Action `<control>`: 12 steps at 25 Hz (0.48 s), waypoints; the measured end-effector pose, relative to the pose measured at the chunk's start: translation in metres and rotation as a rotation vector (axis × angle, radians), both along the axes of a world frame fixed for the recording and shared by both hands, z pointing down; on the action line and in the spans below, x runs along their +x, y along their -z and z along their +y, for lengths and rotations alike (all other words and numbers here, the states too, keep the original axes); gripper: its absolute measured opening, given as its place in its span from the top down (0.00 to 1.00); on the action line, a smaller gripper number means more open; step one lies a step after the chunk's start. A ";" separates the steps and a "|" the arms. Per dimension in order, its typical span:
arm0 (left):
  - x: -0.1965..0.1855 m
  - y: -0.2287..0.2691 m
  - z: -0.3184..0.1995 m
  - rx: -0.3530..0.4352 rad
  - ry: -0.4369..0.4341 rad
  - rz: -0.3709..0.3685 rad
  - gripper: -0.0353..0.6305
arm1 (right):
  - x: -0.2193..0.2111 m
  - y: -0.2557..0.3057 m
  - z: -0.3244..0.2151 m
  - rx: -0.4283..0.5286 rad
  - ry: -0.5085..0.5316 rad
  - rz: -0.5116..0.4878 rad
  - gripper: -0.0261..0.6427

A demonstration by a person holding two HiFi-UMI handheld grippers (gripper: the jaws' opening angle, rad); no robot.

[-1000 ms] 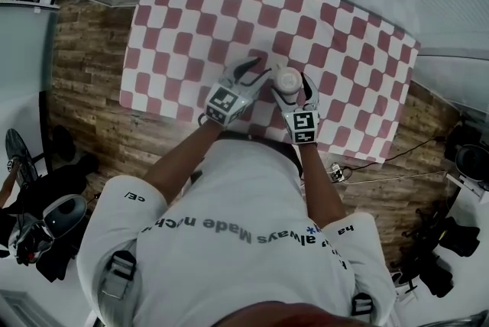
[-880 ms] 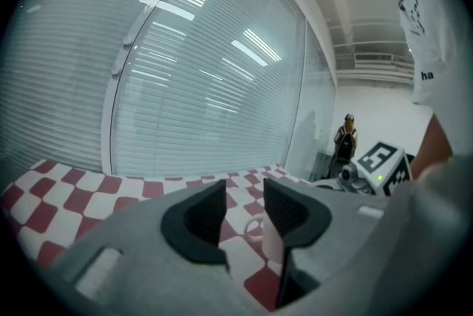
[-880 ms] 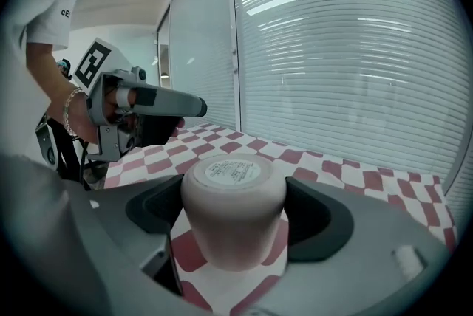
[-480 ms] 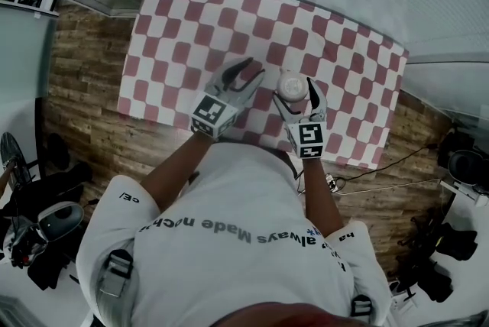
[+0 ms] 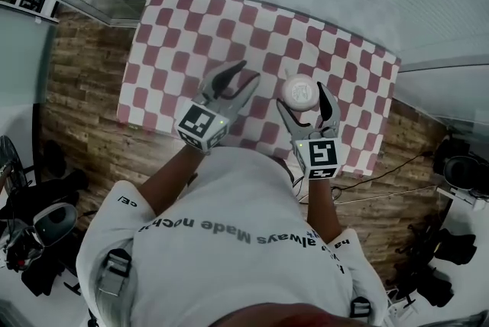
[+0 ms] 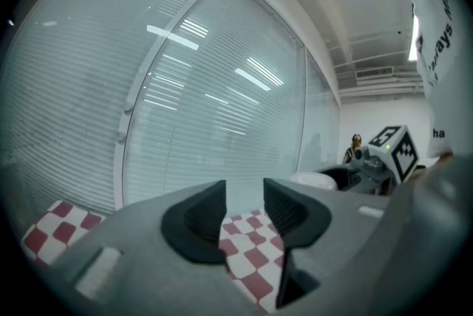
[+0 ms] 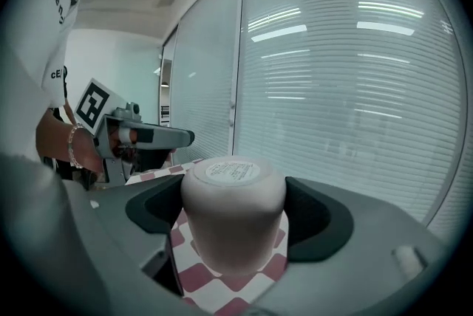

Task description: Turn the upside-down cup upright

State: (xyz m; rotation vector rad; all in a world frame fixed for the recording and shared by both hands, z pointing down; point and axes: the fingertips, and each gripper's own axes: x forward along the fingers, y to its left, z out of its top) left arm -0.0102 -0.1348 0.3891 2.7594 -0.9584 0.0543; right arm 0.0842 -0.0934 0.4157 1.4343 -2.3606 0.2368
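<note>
Right gripper (image 7: 233,217) pinching cup (image 7: 233,185), base up, axis apparently vertical; left gripper (image 6: 244,198) parted, empty.

right gripper (image 7: 235,215): jaws pressed on both sides of cup (image 7: 233,193), base up | checkered cloth (image 7: 222,283): 6 o'clock, under cup | left gripper (image 7: 140,136): 9 o'clock | window blinds (image 7: 355,86): 1 o'clock

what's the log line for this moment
right gripper: shut on cup | left gripper: open, empty | cup state: base up, over checkered tablecloth

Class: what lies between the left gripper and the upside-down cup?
Nothing solid; the head view shows only checkered cloth beneath the gap between left gripper and cup.
</note>
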 end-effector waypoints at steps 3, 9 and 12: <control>-0.003 0.019 0.004 0.015 -0.001 0.019 0.71 | -0.002 0.033 0.004 0.034 0.006 -0.012 0.33; -0.007 0.035 0.010 0.032 -0.009 0.034 0.71 | -0.001 0.065 0.010 0.064 0.001 -0.041 0.33; -0.007 0.039 0.013 0.040 -0.015 0.040 0.71 | 0.000 0.066 0.012 0.058 -0.010 -0.065 0.33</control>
